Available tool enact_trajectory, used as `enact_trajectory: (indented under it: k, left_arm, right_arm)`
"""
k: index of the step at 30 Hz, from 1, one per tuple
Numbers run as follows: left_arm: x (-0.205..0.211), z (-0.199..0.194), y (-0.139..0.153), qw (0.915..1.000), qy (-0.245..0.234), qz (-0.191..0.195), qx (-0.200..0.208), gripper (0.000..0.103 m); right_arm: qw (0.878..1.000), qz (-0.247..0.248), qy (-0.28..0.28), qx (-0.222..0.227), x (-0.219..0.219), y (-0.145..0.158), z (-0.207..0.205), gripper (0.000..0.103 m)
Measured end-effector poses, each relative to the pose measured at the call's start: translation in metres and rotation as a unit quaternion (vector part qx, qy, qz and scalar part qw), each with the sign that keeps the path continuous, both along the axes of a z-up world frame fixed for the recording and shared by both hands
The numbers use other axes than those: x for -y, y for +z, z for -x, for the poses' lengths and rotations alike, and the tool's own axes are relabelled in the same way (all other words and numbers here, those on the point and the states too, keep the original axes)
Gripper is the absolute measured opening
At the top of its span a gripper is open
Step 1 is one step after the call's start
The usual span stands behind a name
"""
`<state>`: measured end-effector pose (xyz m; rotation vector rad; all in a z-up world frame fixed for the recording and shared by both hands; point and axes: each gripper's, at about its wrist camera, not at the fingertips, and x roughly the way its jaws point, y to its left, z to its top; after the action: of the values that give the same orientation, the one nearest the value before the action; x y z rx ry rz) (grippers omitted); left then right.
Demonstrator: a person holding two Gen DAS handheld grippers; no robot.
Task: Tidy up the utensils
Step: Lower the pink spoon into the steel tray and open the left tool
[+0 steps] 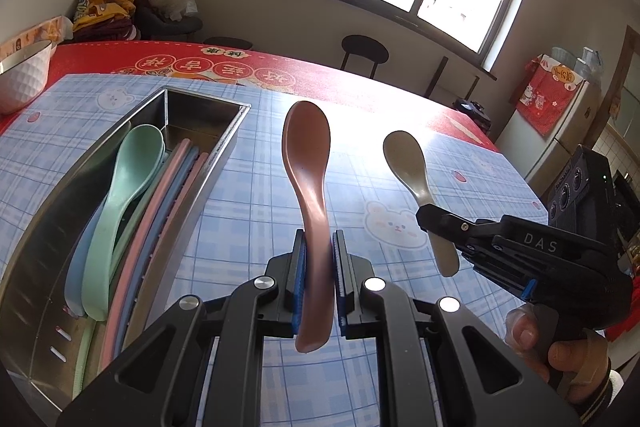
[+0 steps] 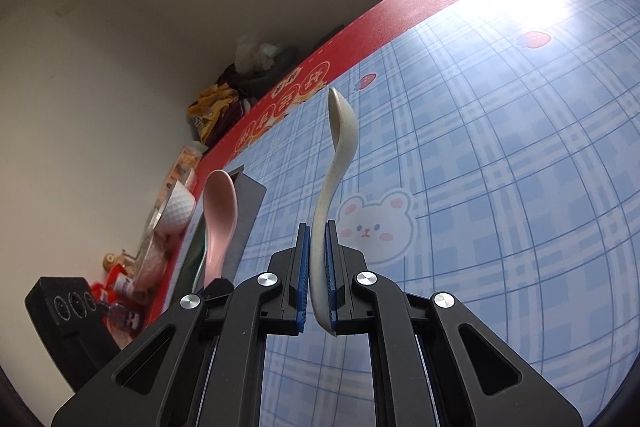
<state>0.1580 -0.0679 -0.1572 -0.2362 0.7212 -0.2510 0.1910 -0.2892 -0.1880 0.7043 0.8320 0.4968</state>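
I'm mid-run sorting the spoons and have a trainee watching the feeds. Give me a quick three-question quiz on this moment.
1. True or false: the left gripper is shut on the pink spoon.
2. Multiple choice: what does the right gripper hold? A) a green spoon B) a beige spoon C) chopsticks
3. Fill in: the green spoon lies inside the metal ____.

Key
1. True; the handle sits between the blue pads.
2. B, the beige spoon, clamped by its handle and held above the checked mat.
3. Tray, alongside the chopsticks.
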Motion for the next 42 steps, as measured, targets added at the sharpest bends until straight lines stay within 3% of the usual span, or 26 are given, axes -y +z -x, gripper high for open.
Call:
enact_trajectory:
  k: [5, 9, 14, 24, 34, 42]
  left_arm:
    - [-0.002, 0.007, 0.015, 0.9997, -0.015, 0.018, -0.004, 0.012]
    - [-0.013, 0.016, 0.039, 0.9996, -0.027, 0.001, 0.006, 0.012]
    - [-0.052, 0.009, 0.055, 0.9995, -0.008, -0.022, -0.02, 0.012]
    - [-0.093, -0.019, 0.032, 0.992, 0.023, -0.071, -0.102, 0.012]
    - [-0.092, -0.031, 0.016, 0.988, 0.031, -0.084, -0.125, 0.012]
    - [-0.095, -0.033, 0.017, 0.9882, 0.034, -0.067, -0.133, 0.013]
  right_arm:
    - [1.0, 0.005, 0.0, 0.002, -0.002, 0.001, 0.001, 0.008]
    - [1.0, 0.005, -0.002, 0.002, -0.003, 0.001, 0.001, 0.008]
    - [1.0, 0.0, -0.006, -0.002, -0.001, -0.002, 0.001, 0.008]
    - [1.0, -0.001, -0.006, -0.005, -0.002, -0.002, 0.002, 0.008]
    - [1.0, -0.002, -0.005, -0.008, 0.0, -0.003, 0.002, 0.008]
    - [1.0, -0.003, -0.004, -0.009, 0.0, -0.003, 0.002, 0.008]
